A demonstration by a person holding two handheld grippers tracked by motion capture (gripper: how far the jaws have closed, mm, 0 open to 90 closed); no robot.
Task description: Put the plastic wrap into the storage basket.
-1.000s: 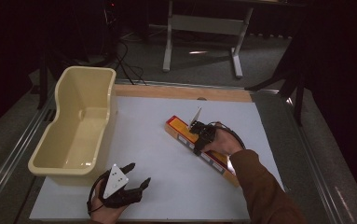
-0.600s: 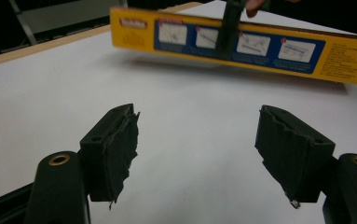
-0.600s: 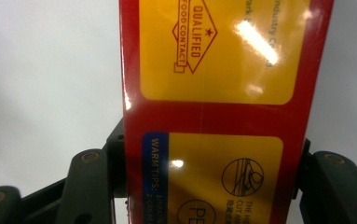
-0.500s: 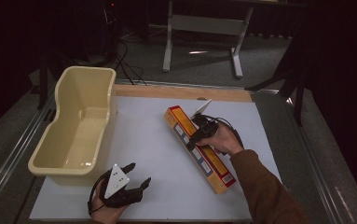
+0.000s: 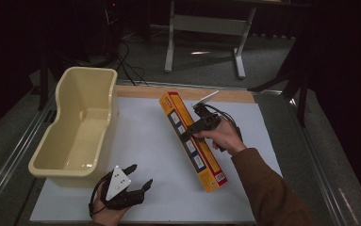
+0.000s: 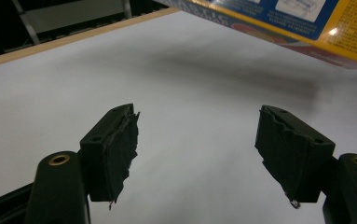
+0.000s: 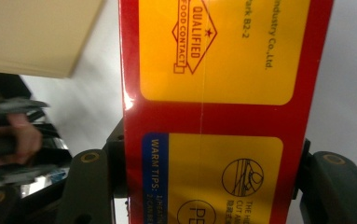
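Lifted since a second ago, the long red-and-yellow box (image 5: 192,141) has swung toward the cream tub (image 5: 77,127), raised above the white table (image 5: 140,141); the right gripper (image 5: 194,128) has its jaws clamped on the box's sides near its middle; the left gripper (image 5: 133,181) rests at the table's near edge, jaws spread apart around nothing.

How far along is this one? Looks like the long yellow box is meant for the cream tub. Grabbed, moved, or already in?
Done: the right gripper is clamped across the long yellow box, jaws on both sides in the right gripper view. In hand: the box seems lifted off the white table, judging by its shadow in the left gripper view. Left: the cream tub holds nothing; the left gripper waits open.
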